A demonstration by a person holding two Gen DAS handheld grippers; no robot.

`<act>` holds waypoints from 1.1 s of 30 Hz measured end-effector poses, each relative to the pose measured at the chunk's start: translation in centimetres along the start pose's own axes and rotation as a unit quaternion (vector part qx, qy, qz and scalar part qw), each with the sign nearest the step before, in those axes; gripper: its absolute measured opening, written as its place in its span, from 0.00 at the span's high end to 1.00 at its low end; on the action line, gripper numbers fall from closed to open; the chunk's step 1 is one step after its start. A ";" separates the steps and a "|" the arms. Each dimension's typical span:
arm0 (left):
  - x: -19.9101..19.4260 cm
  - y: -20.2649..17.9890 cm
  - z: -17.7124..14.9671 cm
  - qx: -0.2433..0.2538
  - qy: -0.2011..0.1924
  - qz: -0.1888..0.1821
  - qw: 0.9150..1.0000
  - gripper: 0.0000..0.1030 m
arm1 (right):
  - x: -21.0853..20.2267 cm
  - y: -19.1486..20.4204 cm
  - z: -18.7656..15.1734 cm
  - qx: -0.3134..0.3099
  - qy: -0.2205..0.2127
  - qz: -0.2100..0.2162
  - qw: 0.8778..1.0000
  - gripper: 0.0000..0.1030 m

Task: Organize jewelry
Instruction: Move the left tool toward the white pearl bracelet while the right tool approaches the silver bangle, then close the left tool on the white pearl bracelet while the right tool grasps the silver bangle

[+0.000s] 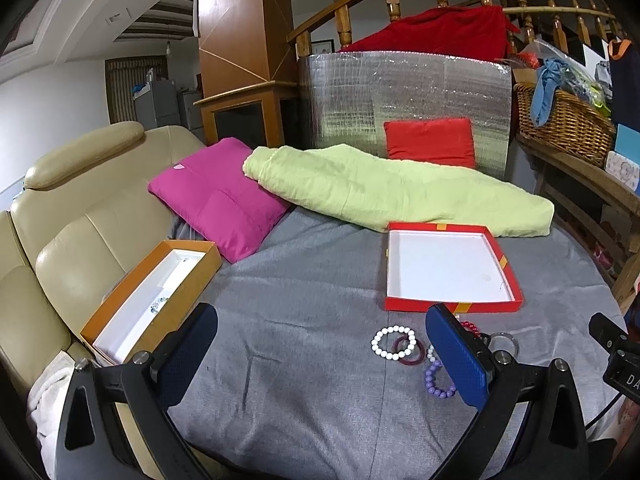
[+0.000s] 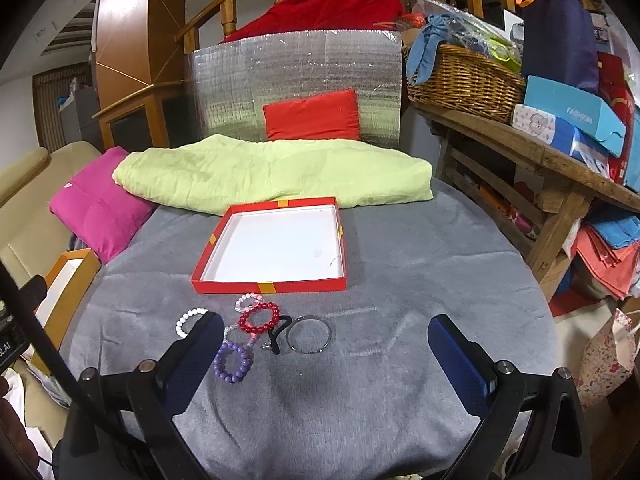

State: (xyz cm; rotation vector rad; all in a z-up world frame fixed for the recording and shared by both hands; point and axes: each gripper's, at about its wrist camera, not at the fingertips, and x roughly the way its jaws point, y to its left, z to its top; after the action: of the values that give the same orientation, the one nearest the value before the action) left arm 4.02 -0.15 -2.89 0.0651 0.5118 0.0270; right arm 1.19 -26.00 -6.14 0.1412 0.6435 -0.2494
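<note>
We see the jewelry lying in a loose cluster low in the frame on a grey, napped cloth (image 2: 400, 280). A white bead bracelet (image 1: 394, 343) of smooth round beads overlaps a dark maroon bangle (image 1: 408, 354). Below them is a purple bead bracelet (image 2: 233, 362), glossy and chunky. Above it sits a red bead bracelet (image 2: 259, 317), touching a pale pink translucent bracelet (image 2: 249, 301). A black elastic loop (image 2: 278, 334) curls beside a thin, clear glassy bangle (image 2: 310, 335).

Just above the cluster stands a shallow square red cardboard tray (image 2: 276, 286) with a plain white floor and gold tape tabs on its rim. At the left edge of the frame a long, narrow orange box (image 1: 132, 280) with a white lining leans on a beige leather sofa (image 1: 80, 208); something small and bluish lies in it, too small to tell.

Our left tool (image 1: 322, 354) has its blue textured pads spread wide, holding nothing. Our right tool (image 2: 326, 360) is likewise wide apart and empty.

Behind the tray lie a crumpled lime-green quilt (image 2: 280, 172), a magenta cushion (image 1: 216, 196), a red cushion (image 2: 314, 116) and a quilted silver foil panel (image 2: 296, 60). At upper right is a woven wicker basket (image 2: 464, 76).
</note>
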 end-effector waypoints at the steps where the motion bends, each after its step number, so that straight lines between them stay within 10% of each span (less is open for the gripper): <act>1: 0.3 -0.1 0.0 -0.005 0.006 -0.004 1.000 0.00 | 0.3 -0.1 0.0 0.001 0.001 0.001 1.000 0.00; 22: 5.2 -1.0 -0.7 0.006 0.040 -0.001 0.999 0.00 | 4.6 -1.6 0.6 0.007 0.016 0.001 1.000 0.00; 33: 12.5 -1.1 -4.6 -0.022 0.108 -0.057 0.992 0.00 | 9.8 -5.4 -2.4 0.020 0.055 0.042 0.997 0.01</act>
State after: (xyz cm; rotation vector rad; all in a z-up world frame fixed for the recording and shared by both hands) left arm 12.65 -0.46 -13.12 -0.0105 0.7307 -0.0661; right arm 5.87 -32.55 -14.28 0.2206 0.7403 -0.1742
